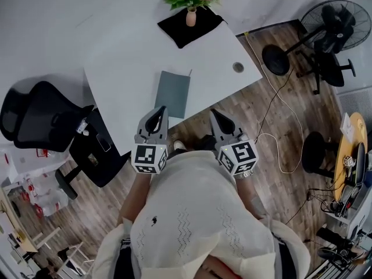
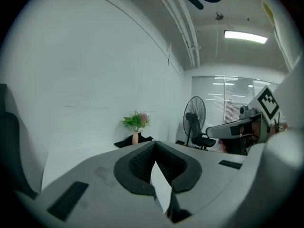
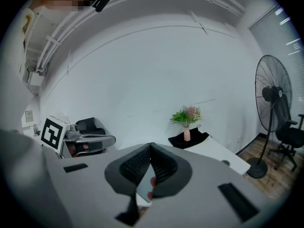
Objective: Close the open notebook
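Note:
A grey-green notebook (image 1: 172, 93) lies flat on the white table (image 1: 128, 57) near its front edge, showing one plain cover, so it looks closed. Both grippers hang close to the person's body, just short of the table's front edge. The left gripper (image 1: 159, 110) (image 2: 155, 144) points at the notebook's near end; its jaws meet at the tips with nothing between them. My right gripper (image 1: 214, 113) (image 3: 151, 145) is to the right of the notebook, over the wooden floor, also shut on nothing. The notebook is not clearly seen in either gripper view.
A small vase with a plant (image 1: 190, 7) stands on a black cloth (image 1: 189, 28) at the table's far end. A cable grommet (image 1: 238, 67) sits near the right corner. A black office chair (image 1: 40, 118) is left, a floor fan (image 1: 331, 28) and a stool (image 1: 317, 151) right.

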A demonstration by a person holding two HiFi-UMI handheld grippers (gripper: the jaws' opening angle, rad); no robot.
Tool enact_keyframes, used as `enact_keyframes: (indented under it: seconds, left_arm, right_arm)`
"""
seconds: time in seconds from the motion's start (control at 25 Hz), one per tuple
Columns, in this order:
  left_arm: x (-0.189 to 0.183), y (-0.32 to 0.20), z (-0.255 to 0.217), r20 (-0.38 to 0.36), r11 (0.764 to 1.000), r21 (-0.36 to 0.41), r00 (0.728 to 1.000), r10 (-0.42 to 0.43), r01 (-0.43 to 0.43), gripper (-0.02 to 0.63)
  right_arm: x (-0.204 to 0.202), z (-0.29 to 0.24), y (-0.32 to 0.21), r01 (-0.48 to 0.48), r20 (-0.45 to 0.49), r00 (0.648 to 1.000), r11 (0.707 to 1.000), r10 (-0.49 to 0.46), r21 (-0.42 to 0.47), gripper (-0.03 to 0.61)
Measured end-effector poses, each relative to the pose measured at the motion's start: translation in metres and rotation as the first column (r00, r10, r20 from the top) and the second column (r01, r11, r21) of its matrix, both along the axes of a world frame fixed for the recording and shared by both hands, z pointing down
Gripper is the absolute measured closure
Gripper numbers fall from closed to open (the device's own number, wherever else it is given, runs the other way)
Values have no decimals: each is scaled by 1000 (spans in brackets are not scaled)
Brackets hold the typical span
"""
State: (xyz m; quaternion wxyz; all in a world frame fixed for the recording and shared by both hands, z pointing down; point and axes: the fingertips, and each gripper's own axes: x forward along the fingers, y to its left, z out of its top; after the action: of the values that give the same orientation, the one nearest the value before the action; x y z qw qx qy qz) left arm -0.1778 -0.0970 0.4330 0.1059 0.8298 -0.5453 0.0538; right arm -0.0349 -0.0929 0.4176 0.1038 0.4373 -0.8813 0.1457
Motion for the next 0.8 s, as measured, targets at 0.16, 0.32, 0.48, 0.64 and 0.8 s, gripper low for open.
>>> enact_keyframes:
  seconds: [0.16,0.32,0.48,0.64,0.8]
  left_arm:
    - [-10,-4,-35,-17,997,66,999,-28,29,601]
    - [-19,-5,-59,-27,993,108,999,-46,48,601]
    - [-29,-6,-77,-48,987,144,997,-62,68,601]
    - [-35,-6,-90,-51,982,175,996,-67,75,601]
    - [-40,-2,-93,-61,980,179,995,-82,92,601]
  right_arm:
    - [9,-28,-8,-20,13,1000,998,19,58,578]
    - [16,-58,-13,-35,28,999,992,32,119,578]
    - [20,-81,-18,-48,38,998,984,42,169,578]
    - [22,-91,-23,-57,42,998,980,49,191,578]
    - [22,-92,-21,-64,52,997,980,55,189,578]
